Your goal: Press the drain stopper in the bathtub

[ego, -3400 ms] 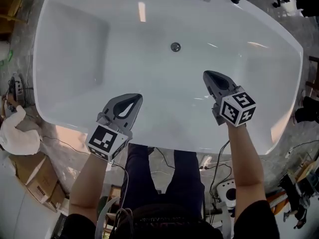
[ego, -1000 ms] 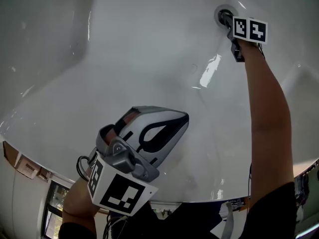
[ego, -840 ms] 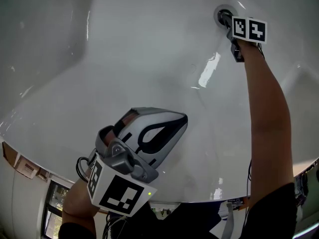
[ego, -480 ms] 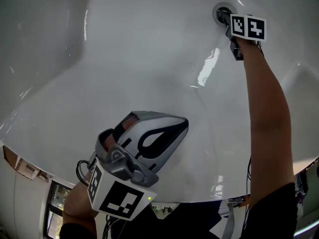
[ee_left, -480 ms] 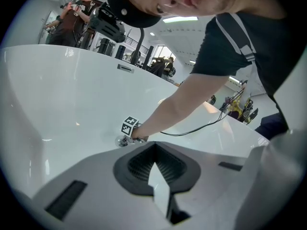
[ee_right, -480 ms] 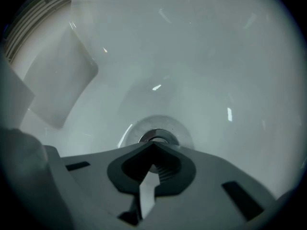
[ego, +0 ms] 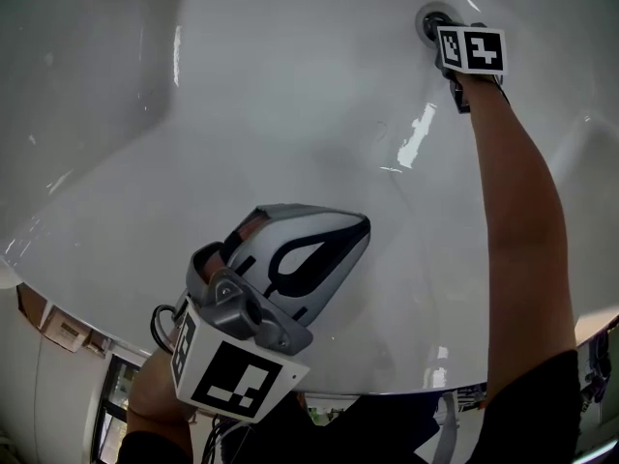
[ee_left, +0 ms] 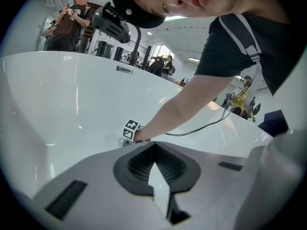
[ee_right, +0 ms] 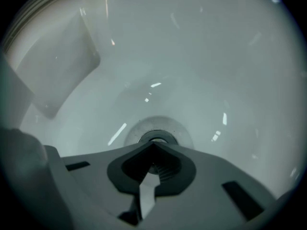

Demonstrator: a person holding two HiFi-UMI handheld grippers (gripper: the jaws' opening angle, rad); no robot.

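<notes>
The left gripper (ego: 356, 230) is hovering over the near wall of the bathtub (ego: 116, 162), jaws closed and empty, unchanged from a second ago. The right gripper (ego: 443, 33), jaws likewise closed on nothing, is bearing tip-down on the drain stopper (ego: 429, 19) in the tub floor, having reached in from the rim. The press appears to be under way.

Right gripper (ee_right: 153, 146), apparently on drain stopper (ee_right: 157, 136)
</notes>
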